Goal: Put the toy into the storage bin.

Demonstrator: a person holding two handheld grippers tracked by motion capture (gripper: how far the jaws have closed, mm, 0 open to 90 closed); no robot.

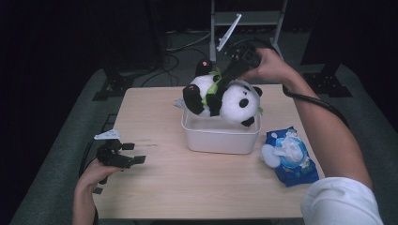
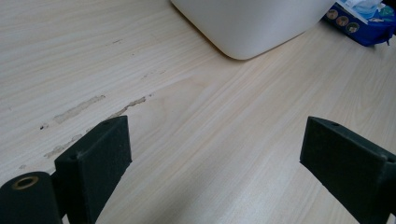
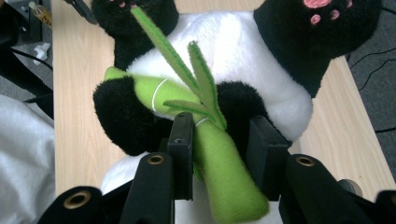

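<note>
- Left gripper (image 1: 123, 158), black and two-jawed, low over the near-left part of the pale wooden table (image 1: 155, 117); jaws stand wide apart with bare wood between them, holding nothing. The hand (image 1: 94, 174) behind it rests at the table's edge.
- Left gripper view: scuffed streaks in the wood ahead of the jaws; farther off, a corner of the white rounded plastic tub (image 2: 252, 23).
- White tub (image 1: 220, 136) sits at mid-table. Black-and-white plush panda (image 1: 225, 98) lies across its open top, head toward the right rim, a black foot with pink pads raised at the far side.
- Right gripper (image 1: 224, 79), black, reaches down onto the panda's middle from the far side, held by the right hand (image 1: 270, 65).
- Right gripper view: jaws part-closed on the green felt bamboo stalk (image 3: 219, 158) sewn against the panda's belly (image 3: 243, 51); both pads press its sides, black plush arms flanking.
- Blue wet-wipe packet (image 1: 291, 157) with a white tissue sticking out lies just right of the tub.
</note>
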